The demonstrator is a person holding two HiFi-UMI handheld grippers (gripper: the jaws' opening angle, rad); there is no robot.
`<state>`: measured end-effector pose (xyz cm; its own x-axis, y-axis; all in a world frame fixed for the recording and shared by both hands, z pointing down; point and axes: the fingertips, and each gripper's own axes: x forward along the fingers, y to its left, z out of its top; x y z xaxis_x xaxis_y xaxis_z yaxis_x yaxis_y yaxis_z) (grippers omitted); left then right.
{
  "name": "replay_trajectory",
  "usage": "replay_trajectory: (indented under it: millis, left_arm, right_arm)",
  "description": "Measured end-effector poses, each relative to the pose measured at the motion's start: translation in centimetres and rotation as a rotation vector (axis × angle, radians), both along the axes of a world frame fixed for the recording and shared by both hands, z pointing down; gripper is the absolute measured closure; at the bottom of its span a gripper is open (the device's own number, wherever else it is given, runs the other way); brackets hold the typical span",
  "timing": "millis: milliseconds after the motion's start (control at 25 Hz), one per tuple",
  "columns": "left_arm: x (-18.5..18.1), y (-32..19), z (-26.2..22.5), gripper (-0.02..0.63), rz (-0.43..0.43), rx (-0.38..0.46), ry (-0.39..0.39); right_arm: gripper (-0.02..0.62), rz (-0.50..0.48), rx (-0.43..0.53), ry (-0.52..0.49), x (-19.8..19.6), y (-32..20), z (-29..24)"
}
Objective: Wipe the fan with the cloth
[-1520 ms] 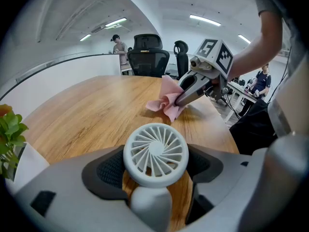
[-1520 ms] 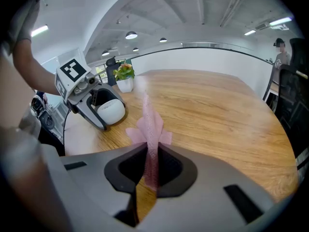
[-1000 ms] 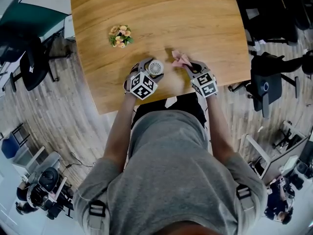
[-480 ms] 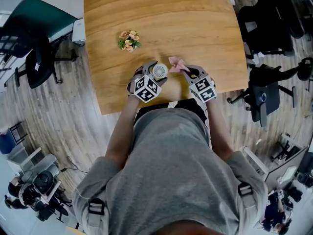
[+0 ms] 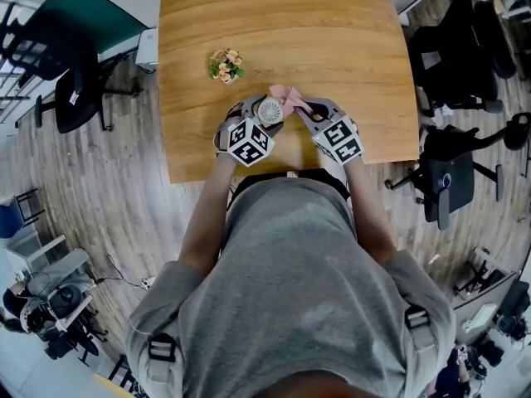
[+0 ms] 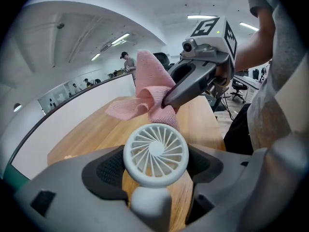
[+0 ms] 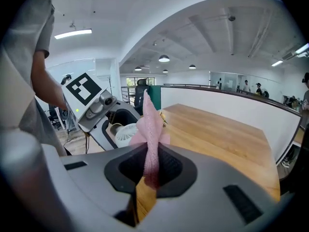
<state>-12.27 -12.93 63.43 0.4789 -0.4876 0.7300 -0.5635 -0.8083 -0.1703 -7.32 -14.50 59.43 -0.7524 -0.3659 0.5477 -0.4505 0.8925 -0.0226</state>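
**Fan and cloth are both gripped over the near part of the table**

The person (image 5: 290,305), dressed in grey, stands at the near edge of the table (image 5: 290,23) and reaches over it with both grippers.

The left gripper (image 6: 154,167) is pressed on the fan (image 6: 155,151). Its jaws squeeze the white round grille from both sides. The grille faces back to this gripper's camera, and the fan's stalk points down between the jaws. So the fan is over the near part of the table, about at the middle of its width.

The right gripper (image 7: 150,175) is closed on the cloth (image 7: 150,129). The pink cloth is pinched as a thin fold between the jaws and stands up out of them. Over the table this gripper is at the right of the left one, and its tips point toward the fan. In the left gripper view the lower end of the cloth meets the fan's upper rim from behind. Whether it really touches the rim I cannot tell.

Farther on the table, left of its middle, is a small bunch of flowers (image 5: 226,65), apart from both grippers.

Black chairs (image 5: 448,172) stand on the wooden floor (image 5: 124,197) at the table's right and left sides. Along the table's far side runs a low white wall (image 7: 217,105), and some people (image 7: 247,86) are seen small behind it.
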Motion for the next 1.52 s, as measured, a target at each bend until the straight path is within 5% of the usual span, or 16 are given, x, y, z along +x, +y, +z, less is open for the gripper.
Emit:
replay_trajectory:
  millis: [560, 1120, 1520]
  left_arm:
    - [4.2, 0.6, -2.3, 0.219, -0.033, 0.040, -0.078]
    - [7.8, 0.2, -2.8, 0.219, -0.069, 0.056, -0.124]
    - [9.6, -0.6, -3.4, 0.219, -0.121, 0.067, -0.125]
  right_arm:
    - [0.558, -0.166, -0.021, -0.062, -1.1, 2.2, -3.9]
    - [0.558, -0.336, -0.006, 0.015, 0.3, 5.5, -3.6]
    - [0.557, -0.350, 0.042, 0.025, 3.7, 4.7, -3.8]
